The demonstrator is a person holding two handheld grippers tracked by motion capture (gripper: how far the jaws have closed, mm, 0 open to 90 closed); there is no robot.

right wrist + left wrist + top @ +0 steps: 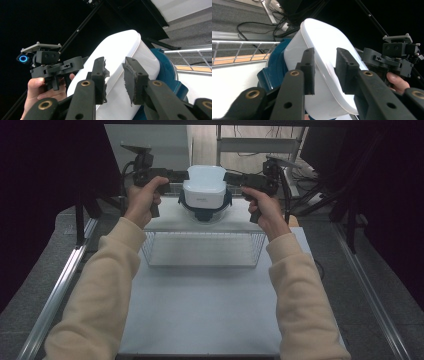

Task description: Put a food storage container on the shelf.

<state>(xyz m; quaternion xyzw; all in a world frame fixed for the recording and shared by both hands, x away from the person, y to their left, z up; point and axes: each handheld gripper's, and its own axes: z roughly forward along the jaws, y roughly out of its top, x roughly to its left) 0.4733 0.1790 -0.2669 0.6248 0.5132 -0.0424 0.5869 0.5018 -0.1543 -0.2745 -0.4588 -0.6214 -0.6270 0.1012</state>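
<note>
A white lidded container [204,187] sits in a dark blue holder [206,213] on a white shelf top [167,217]. My left gripper [178,176] is at the container's left side and my right gripper [231,178] at its right side, both level and pointing inward. In the left gripper view the left gripper [324,53] stands open, with the white container's [324,40] rim in the gap between its pads. In the right gripper view the right gripper [113,62] is likewise open around the rim of the container [120,47], its pads worn and ragged.
The shelf top rests over a wire basket [150,252] on a white table [200,310]. Metal rails [65,280] run along both table sides. Dark curtains flank the area, and cables and a stand lie behind the shelf.
</note>
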